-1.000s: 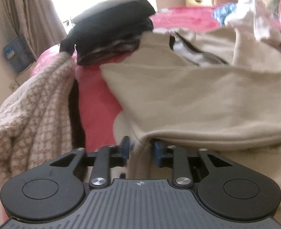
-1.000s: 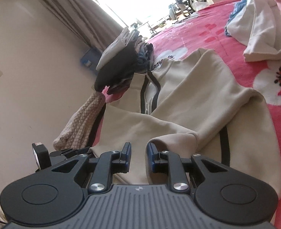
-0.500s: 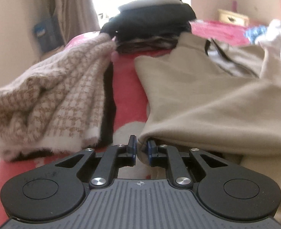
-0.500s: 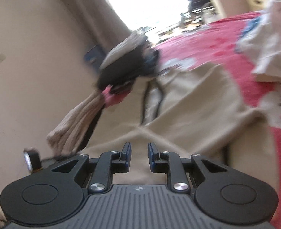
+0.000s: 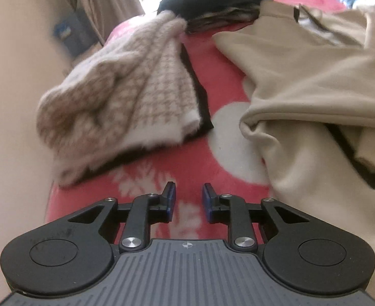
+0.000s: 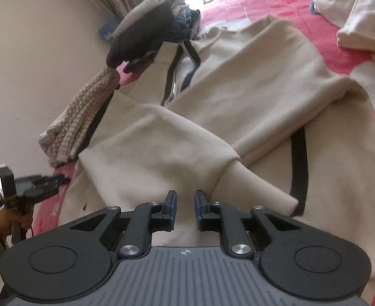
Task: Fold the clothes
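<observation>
The beige jacket (image 6: 251, 97) lies spread flat on the red flowered blanket (image 5: 162, 170), and I place everything else from it. Both of its sleeves are folded inward across its front, and black stripes run down its chest and along one side. The folded sleeve cuff (image 6: 261, 191) nearest me lies just beyond my right gripper (image 6: 185, 205).

My right gripper hangs low over the jacket's lower front. Its jaws stand a little apart and are closing, with only a narrow gap left; no cloth is pinched between the blue pads (image 6: 171, 209), though the beige fabric fills the view right behind them.

My left gripper (image 5: 188, 199) is off the jacket, just past its left edge, over bare blanket. Its jaws are apart and opening, and nothing sits between them; a white flower print on the blanket shows through the gap. The jacket's bunched sleeve fold (image 5: 259, 125) lies up and to the right of these jaws, not touching them. In the right wrist view this same gripper appears at the jacket's left edge, held in my hand (image 6: 14, 221) with a green knit cuff at the wrist.

Farther left of the jacket lies a beige-and-white checked knit garment (image 5: 116, 97), apart from it with red blanket between. Beyond the jacket's collar sits a pile of dark folded clothes (image 6: 146, 38). To the jacket's far right lies a cream white garment (image 6: 361, 23), crumpled on the blanket.
</observation>
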### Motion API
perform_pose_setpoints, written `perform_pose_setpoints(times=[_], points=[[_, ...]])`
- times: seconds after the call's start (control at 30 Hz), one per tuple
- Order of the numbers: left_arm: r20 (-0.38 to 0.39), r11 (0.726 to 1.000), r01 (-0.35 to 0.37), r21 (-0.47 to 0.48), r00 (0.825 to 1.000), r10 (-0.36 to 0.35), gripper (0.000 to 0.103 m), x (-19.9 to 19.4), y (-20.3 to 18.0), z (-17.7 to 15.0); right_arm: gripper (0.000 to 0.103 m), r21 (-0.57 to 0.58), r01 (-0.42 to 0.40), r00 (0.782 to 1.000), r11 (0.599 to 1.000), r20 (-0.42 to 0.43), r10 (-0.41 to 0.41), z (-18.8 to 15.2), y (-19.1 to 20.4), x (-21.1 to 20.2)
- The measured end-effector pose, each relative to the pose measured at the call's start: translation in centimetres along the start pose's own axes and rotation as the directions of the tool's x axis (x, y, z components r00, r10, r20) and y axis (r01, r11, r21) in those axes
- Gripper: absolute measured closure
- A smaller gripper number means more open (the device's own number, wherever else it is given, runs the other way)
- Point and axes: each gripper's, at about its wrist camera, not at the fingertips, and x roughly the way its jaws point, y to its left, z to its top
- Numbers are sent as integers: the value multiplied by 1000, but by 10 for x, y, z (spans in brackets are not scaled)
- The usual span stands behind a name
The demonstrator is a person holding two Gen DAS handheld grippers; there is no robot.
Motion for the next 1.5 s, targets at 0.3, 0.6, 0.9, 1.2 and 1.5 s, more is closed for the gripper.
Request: perform_pose_setpoints(times=[0.3,0.6,0.9,1.2,1.5], points=[[95,892,327,-311,945,-313,72,12,21,24,84,-413,-225,971,883,-21,237,16,128,40],[37,950,245,-195,969,-243,69,39,5,20,84,-647,-186,982,739,-156,110,-4,234,171],[46,935,269,-232,963,-266,68,35,15,15,98,-667,-320,937,672,-328,120,-78,257,183],[240,893,383,-237,914,-328,70,-15,9,42,97,-344,-145,989,928,-36,141,15,159,72],[138,895,312,-318,949,-282,74,48,-19,34,103,-203,161,987,966,51,-154,-13,35,70]])
